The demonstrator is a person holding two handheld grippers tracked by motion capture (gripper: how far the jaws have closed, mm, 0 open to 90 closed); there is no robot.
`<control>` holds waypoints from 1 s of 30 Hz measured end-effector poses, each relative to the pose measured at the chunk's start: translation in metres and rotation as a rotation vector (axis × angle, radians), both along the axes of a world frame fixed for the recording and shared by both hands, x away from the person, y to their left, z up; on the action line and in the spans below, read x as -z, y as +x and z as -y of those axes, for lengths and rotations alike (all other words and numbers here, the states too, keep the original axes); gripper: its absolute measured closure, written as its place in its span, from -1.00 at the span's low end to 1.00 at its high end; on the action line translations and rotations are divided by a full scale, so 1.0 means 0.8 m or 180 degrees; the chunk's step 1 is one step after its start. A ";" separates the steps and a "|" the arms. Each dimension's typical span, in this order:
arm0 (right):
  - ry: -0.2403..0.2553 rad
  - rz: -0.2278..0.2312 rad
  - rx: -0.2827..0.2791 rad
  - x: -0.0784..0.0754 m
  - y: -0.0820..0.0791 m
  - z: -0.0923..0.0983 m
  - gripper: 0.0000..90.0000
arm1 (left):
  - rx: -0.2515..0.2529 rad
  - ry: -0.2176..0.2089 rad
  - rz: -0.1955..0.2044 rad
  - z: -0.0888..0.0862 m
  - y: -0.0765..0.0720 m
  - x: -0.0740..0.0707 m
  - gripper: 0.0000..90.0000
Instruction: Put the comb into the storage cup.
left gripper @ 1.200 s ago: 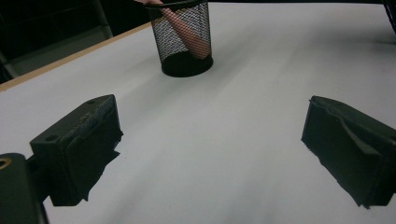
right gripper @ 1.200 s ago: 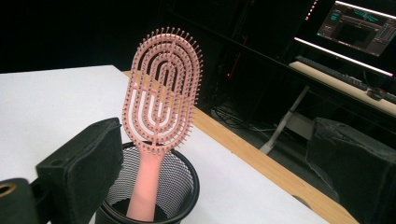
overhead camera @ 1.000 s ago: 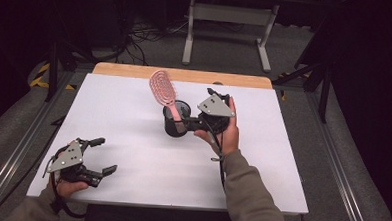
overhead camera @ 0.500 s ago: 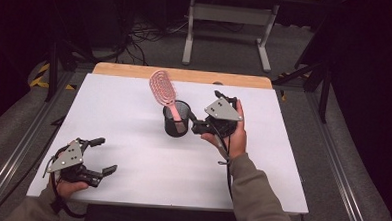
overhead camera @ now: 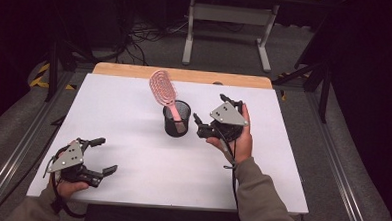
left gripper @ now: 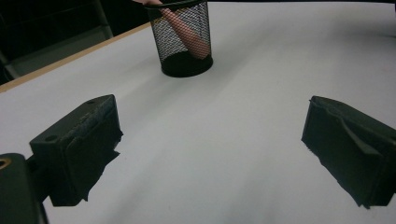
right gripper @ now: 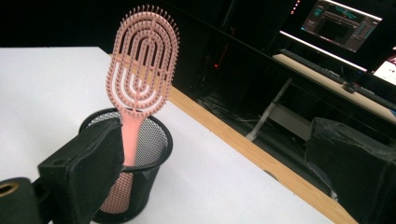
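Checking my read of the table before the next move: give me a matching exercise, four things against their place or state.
Things:
1. pink hairbrush
2. black mesh cup
3. left gripper
4. right gripper

Places or states:
A. open, at the near left corner of the table
B. open, just right of the cup
C. stands handle-down, its head above the rim
D. upright near the middle of the white table

Pairs: 1-C, 2-D, 3-A, 4-B

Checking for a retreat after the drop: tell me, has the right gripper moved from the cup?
Yes. The right gripper has drawn back rightward from the mesh cup, jaws open, leaving the hairbrush inside.
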State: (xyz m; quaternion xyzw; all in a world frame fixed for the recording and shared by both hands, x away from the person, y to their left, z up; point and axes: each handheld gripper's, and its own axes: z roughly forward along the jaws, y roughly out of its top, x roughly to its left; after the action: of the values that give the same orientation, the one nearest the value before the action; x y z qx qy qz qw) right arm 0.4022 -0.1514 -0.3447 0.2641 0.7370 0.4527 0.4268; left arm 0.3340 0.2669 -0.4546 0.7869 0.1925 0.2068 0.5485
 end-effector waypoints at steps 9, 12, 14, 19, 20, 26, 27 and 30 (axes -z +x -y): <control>-0.0019 -0.0009 0.0046 0.005 -0.007 0.013 -0.89 | 0.0000 0.0005 0.0000 0.000 0.000 0.000 -0.88; -0.0027 -0.0016 0.0067 0.007 -0.010 0.017 -0.89 | -0.0001 0.0006 0.0002 0.000 0.000 0.000 -0.88; -0.0035 -0.0017 0.0062 0.008 -0.014 0.021 -0.89 | 0.0001 -0.0003 -0.0011 0.001 0.000 0.000 -0.88; -0.0049 -0.0015 0.0074 0.010 -0.020 0.029 -0.89 | 0.0005 0.0001 -0.0012 0.002 0.000 0.000 -0.88; -0.0055 -0.0011 0.0084 0.011 -0.021 0.030 -0.89 | 0.0008 -0.0002 -0.0013 0.002 0.000 0.000 -0.88; -0.0083 -0.0031 0.0100 0.018 -0.028 0.039 -0.88 | 0.0012 0.0015 -0.0008 0.003 0.000 0.000 -0.88; -0.0086 -0.0040 0.0108 0.019 -0.029 0.041 -0.88 | 0.0015 0.0017 -0.0008 0.003 0.000 0.000 -0.88; -0.0099 -0.0057 0.0125 0.022 -0.031 0.045 -0.88 | 0.0015 0.0023 -0.0009 0.003 0.000 0.000 -0.88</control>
State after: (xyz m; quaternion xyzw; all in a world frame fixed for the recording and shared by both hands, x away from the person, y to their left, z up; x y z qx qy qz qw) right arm 0.3771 -0.1872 -0.3623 0.2759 0.7424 0.4303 0.4330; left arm 0.3343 0.2645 -0.4549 0.7896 0.1907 0.2051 0.5460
